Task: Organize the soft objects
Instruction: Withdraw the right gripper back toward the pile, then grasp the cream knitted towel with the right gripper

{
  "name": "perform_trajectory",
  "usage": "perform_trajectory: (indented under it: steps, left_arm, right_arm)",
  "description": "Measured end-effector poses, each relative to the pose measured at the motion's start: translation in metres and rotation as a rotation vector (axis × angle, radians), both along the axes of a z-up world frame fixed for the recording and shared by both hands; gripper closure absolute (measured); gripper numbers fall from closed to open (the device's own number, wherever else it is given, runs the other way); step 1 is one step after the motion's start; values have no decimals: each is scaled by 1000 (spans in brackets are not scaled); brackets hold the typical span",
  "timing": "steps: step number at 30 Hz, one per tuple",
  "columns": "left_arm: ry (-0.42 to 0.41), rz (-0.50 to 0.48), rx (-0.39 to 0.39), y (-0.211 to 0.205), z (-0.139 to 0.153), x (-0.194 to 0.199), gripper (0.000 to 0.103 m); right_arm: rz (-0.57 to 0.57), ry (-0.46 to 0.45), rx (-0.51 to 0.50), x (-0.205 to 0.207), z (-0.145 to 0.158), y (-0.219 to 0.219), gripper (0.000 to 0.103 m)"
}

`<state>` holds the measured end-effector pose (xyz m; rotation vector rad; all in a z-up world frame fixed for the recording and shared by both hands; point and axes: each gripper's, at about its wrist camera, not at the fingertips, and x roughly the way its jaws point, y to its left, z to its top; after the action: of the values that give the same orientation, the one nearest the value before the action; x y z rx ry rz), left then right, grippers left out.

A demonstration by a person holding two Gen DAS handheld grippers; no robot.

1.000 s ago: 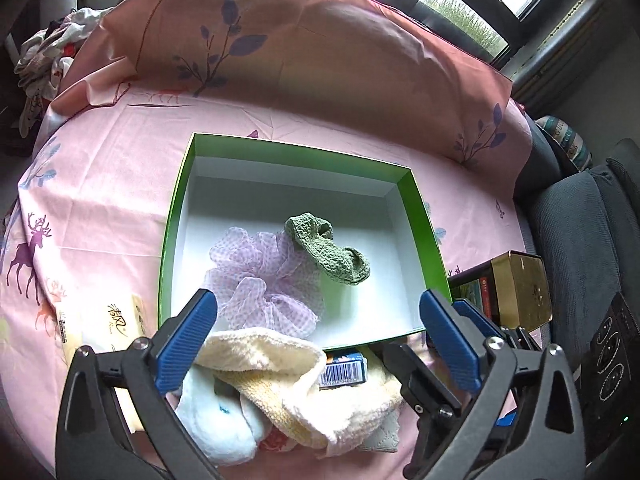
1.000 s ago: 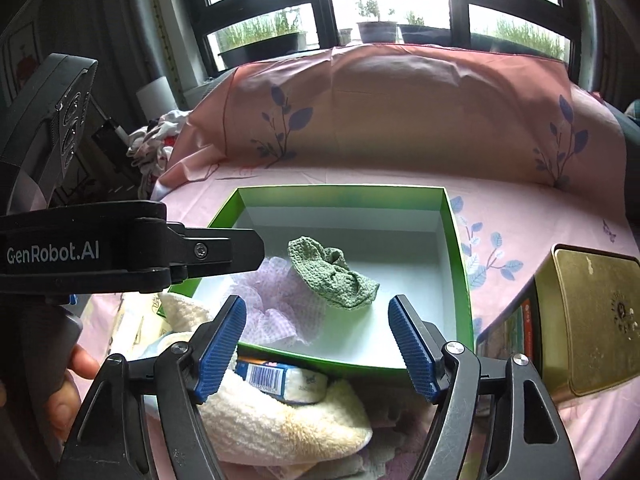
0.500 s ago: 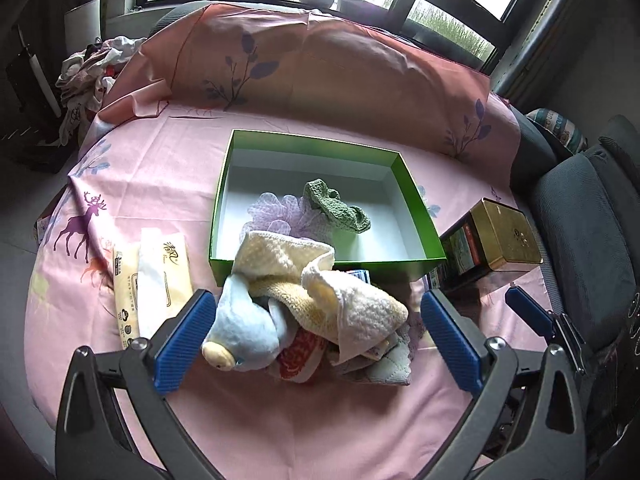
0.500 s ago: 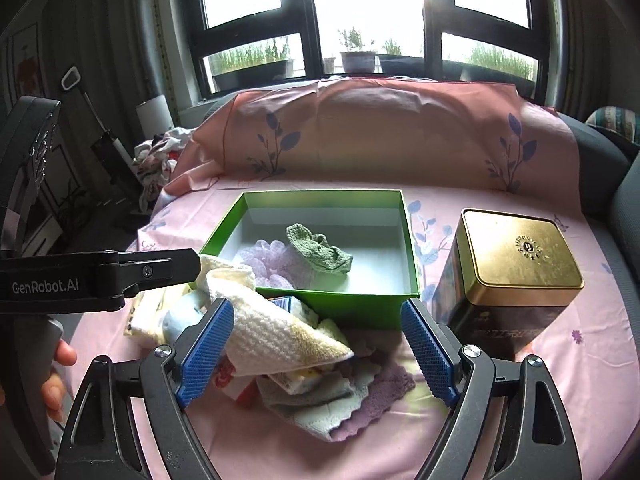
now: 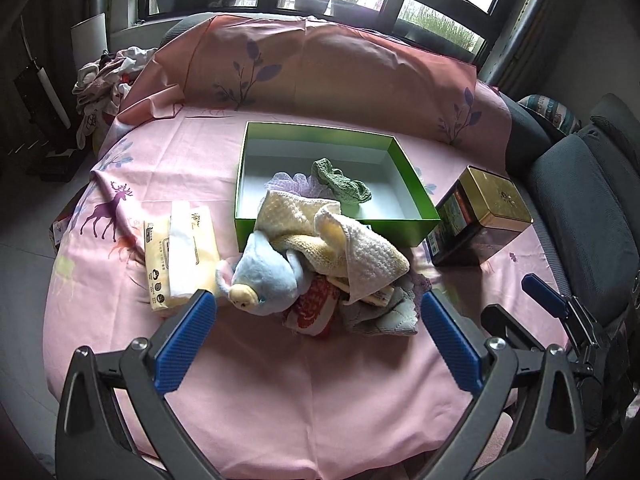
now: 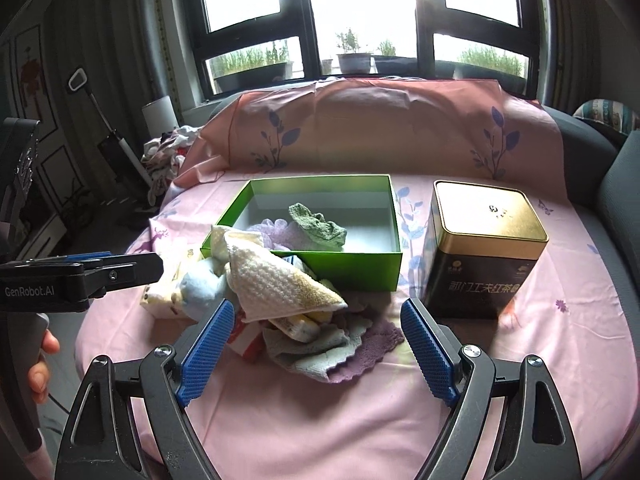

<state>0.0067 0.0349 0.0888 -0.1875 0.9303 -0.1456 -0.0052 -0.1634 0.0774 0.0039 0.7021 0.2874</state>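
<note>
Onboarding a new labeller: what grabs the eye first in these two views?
The green box mid-table, holding a green knit cloth and a lilac mesh pouf. Against its near wall is a heap of soft things: a cream towel over a blue plush toy. A gold-lidded tin stands right of the box.

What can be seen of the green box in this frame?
The green box is a shallow, open rectangular tray, apparently cardboard, bright green outside with a white interior. It sits flat on the pink sheet, left of the gold-lidded tin. Inside lie a green knitted cloth and a lilac mesh puff. A cream towel drapes over its near wall.
</note>
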Motion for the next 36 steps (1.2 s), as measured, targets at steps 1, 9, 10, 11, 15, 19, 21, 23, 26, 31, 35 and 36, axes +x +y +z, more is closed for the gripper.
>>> perform_trajectory:
  steps: [1, 9, 10, 11, 15, 19, 21, 23, 26, 31, 35, 36]
  left_arm:
    - [2, 0, -11, 2, -1, -3, 1]
    - [8, -55, -175, 21, -39, -24, 1]
    - [12, -62, -188, 22, -45, -25, 1]
    - [11, -69, -201, 23, -50, -27, 1]
    - [8, -63, -248, 27, -66, -34, 1]
    - [11, -53, -274, 27, -71, -28, 1]
    - [4, -61, -261, 26, -69, -24, 1]
    - [2, -70, -264, 25, -67, -20, 1]
    - [5, -48, -261, 30, -68, -9, 1]
    - [23, -35, -341, 39, -72, 10, 1]
    - [36, -36, -367, 39, -72, 24, 1]
    - [41, -38, -377, 39, -72, 27, 1]
  right_arm:
    - [-1, 1, 2, -1, -1, -1, 17]
    - [75, -13, 24, -12, -27, -1, 17]
    - [85, -14, 16, -12, -31, 1, 17]
    - [96, -14, 12, -12, -35, 4, 17]
    - [144, -14, 15, -4, -51, 14, 17]
    - [163, -8, 30, 16, -60, 25, 17]
    - [184, -12, 23, 28, -62, 32, 17]
    - [199, -24, 3, 40, -64, 40, 17]
    - [208, -16, -4, 57, -69, 46, 17]
    - [228, 10, 5, 78, -81, 47, 17]
    - [263, 42, 46, 88, -89, 46, 65]
    - [268, 45, 64, 89, -89, 45, 75]
